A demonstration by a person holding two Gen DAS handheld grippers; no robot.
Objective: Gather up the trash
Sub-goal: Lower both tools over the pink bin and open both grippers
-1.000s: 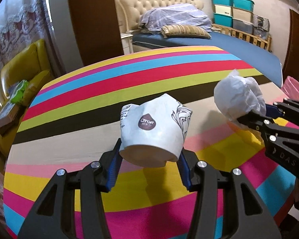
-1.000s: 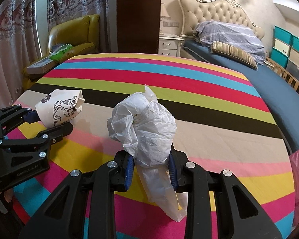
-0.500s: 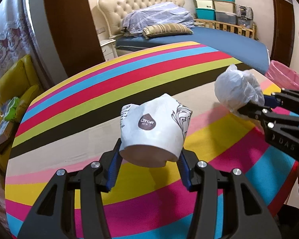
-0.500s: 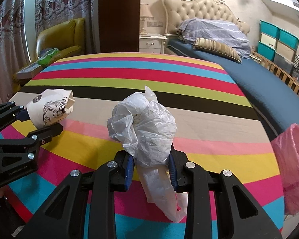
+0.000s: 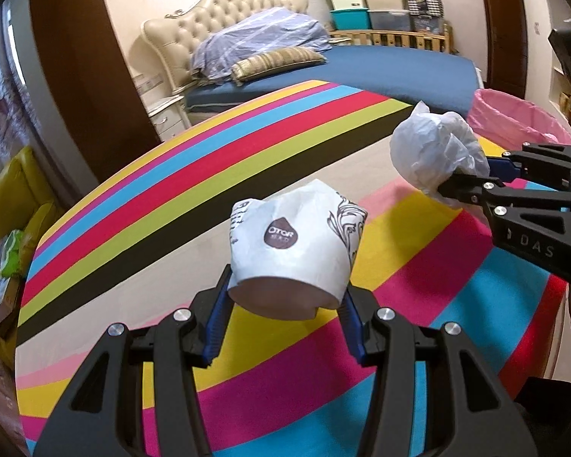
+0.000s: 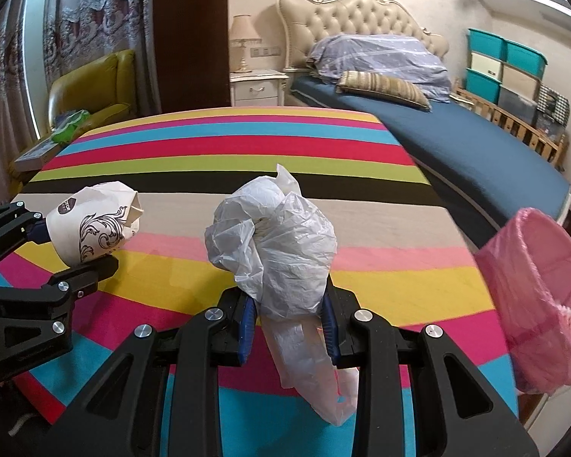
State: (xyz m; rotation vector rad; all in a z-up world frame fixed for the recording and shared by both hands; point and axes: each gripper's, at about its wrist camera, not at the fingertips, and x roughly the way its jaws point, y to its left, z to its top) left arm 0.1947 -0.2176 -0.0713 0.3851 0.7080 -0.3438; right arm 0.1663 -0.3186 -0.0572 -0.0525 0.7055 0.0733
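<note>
Left gripper [image 5: 285, 327] pinches crushed white printed paper cup [image 5: 295, 247]; right gripper [image 6: 289, 320] pinches crumpled translucent plastic bag [image 6: 274, 243]. Risk: bag's dangling tail snags rim of pink-lined bin [image 6: 533, 243]; squashed cup slips.

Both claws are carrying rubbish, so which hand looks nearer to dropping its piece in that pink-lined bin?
Probably the right. Its claw, clamped on the crumpled white plastic bag, is the one on the side of the pink-lined bin. The left claw, gripping the crushed paper cup, sits farther from it.

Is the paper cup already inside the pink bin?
No, the cup is clamped in the left gripper above the striped table, apart from the pink bin.
</note>
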